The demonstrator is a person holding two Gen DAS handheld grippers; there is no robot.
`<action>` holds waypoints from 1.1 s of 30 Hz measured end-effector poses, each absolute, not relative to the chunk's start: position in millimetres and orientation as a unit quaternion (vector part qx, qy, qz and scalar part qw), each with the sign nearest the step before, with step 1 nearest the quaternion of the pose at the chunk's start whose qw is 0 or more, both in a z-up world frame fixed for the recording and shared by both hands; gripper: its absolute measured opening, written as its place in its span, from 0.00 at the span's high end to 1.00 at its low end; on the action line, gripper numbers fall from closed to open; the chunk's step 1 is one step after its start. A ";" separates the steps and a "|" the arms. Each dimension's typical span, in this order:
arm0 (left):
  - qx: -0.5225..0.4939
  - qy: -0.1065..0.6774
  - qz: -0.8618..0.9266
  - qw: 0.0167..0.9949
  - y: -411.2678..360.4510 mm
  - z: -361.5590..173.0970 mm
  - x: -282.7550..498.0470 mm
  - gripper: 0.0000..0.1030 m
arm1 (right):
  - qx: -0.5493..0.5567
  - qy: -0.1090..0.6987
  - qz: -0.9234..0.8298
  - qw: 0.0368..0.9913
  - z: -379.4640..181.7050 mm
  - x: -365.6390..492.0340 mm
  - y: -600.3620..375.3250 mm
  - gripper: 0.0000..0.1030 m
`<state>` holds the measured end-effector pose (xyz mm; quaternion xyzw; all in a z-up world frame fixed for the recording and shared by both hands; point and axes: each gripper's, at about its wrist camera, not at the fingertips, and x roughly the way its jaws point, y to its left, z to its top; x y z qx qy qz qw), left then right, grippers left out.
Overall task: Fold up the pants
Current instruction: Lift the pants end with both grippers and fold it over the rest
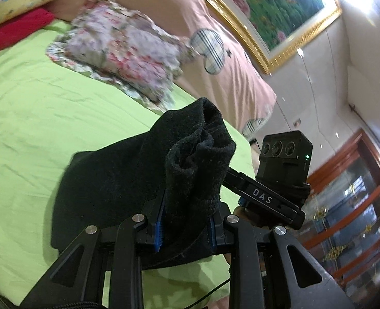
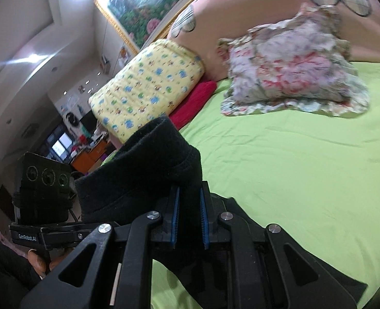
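The black pants (image 1: 117, 172) are lifted above the green bed sheet (image 1: 22, 118). My left gripper (image 1: 186, 228) is shut on a bunched edge of the pants, which stands up between its blue pads. My right gripper (image 2: 190, 220) is shut on another edge of the same black pants (image 2: 148, 159), and the fabric rises up and to the left of its pads. The right gripper's camera unit (image 1: 284, 154) shows just right of the cloth in the left wrist view. The left gripper's unit (image 2: 43, 188) shows at the left in the right wrist view.
A floral pillow (image 1: 123, 51) lies on the sheet at the head of the bed. A pink quilt (image 1: 215, 59) is behind it. A yellow patterned pillow (image 2: 148, 82) and a red cloth (image 2: 195, 100) lie beside it. A framed picture (image 1: 267, 7) hangs on the wall.
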<state>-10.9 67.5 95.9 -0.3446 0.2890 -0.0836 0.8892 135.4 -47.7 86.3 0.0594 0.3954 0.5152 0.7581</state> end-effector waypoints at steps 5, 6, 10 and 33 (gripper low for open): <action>-0.316 0.317 -0.106 0.888 30.6 93.3 11.3 0.76 | 0.089 0.393 0.494 0.771 80.9 139.7 -86.8 0.85; -0.313 0.321 -0.108 0.887 26.1 90.9 14.7 0.76 | 0.094 0.394 0.489 0.772 78.9 139.8 -93.0 0.85; -0.302 0.345 -0.119 0.880 4.6 80.1 28.6 0.76 | 0.110 0.400 0.470 0.779 67.6 142.3 -118.6 0.85; -0.244 0.432 -0.137 0.857 -56.0 31.8 75.9 0.68 | 0.146 0.445 0.376 0.799 20.2 143.5 -191.8 0.88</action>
